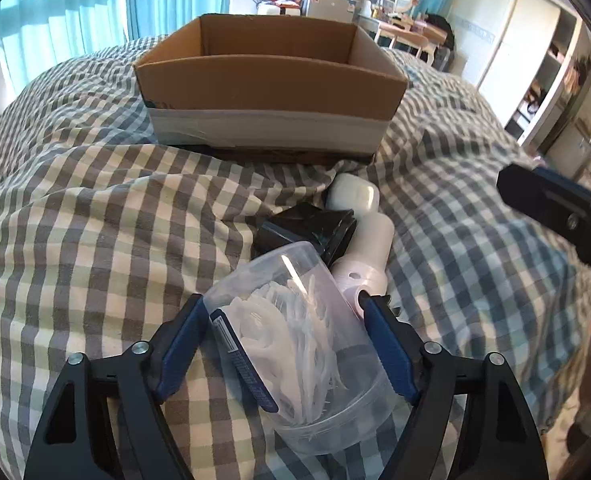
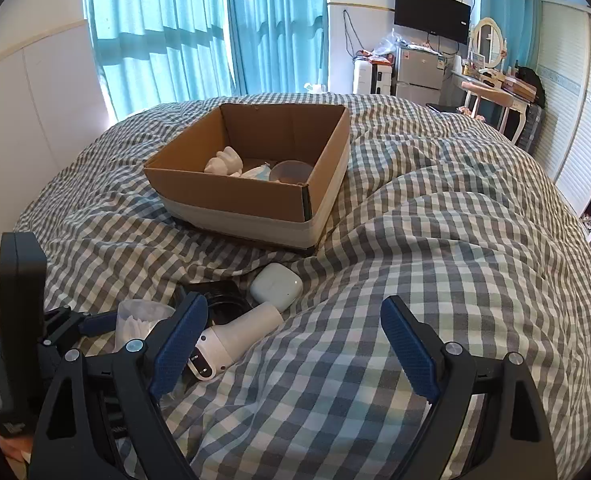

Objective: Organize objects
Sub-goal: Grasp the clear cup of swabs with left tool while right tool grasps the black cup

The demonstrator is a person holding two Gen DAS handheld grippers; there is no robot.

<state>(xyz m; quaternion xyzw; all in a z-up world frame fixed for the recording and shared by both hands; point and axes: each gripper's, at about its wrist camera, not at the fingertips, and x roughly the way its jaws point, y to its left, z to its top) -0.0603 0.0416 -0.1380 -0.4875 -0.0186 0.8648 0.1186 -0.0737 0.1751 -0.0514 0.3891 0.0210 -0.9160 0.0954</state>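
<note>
My left gripper (image 1: 281, 300) is shut on a clear plastic jar of white floss picks (image 1: 295, 344), lying on the checked bedspread. Just beyond it lie a black object (image 1: 307, 232), a white tube-shaped device (image 1: 367, 256) and a white earbud case (image 1: 353, 196). The cardboard box (image 1: 269, 80) stands further back; in the right wrist view the cardboard box (image 2: 255, 184) holds several white and clear items. My right gripper (image 2: 295, 304) is open and empty above the bedspread, right of the white device (image 2: 235, 340) and the earbud case (image 2: 276, 282). The jar (image 2: 141, 318) and left gripper (image 2: 99, 322) show at the left.
The checked bedspread (image 2: 435, 240) is rumpled, with folds around the box. Turquoise curtains (image 2: 167, 32) hang behind the bed. A small fridge (image 2: 415, 68), a television and a dressing table (image 2: 495, 84) stand at the far wall. Wardrobe doors (image 1: 507, 40) line the right side.
</note>
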